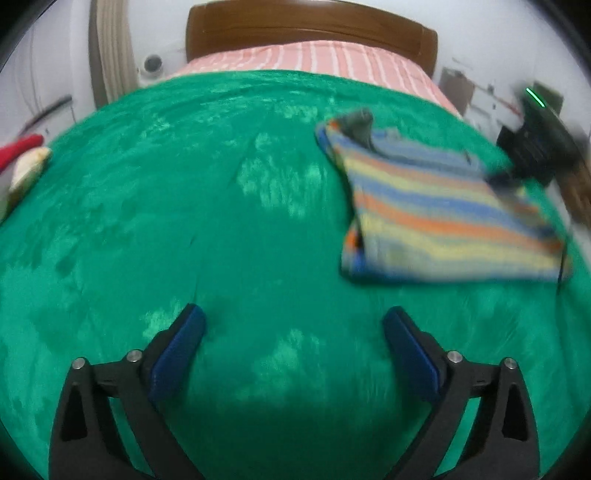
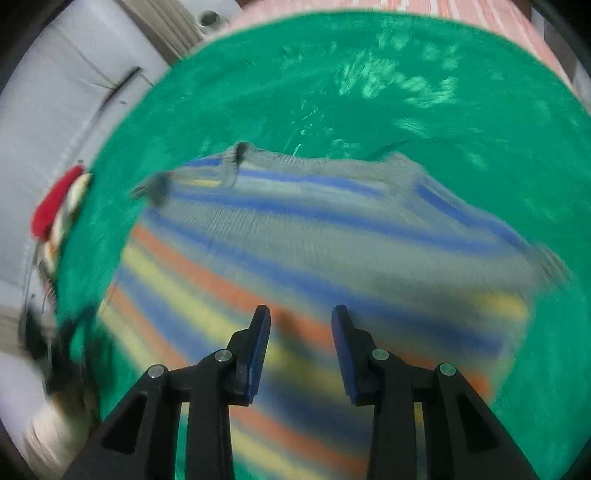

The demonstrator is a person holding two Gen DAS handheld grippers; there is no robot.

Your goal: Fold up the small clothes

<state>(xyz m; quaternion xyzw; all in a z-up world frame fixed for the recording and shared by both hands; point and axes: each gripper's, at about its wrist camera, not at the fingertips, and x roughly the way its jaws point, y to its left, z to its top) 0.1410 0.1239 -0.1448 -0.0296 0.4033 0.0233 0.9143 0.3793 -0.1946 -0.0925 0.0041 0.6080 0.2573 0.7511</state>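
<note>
Now | L tool (image 1: 293, 325) wide apart, bare blanket (image 1: 184, 203) | R tool (image 2: 301, 317) part-open, empty, over sweater (image 2: 295, 240)

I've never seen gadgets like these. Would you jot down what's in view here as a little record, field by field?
surface: green blanket spread over a bed
garment: striped sweater, lying folded on the blanket
left hand-held gripper: wide open, empty, above bare blanket, sweater off to its right
right hand-held gripper: partly open, above the sweater, nothing visibly pinched
bed end: wooden headboard, pink striped bedding
picture quality: blurred
</note>
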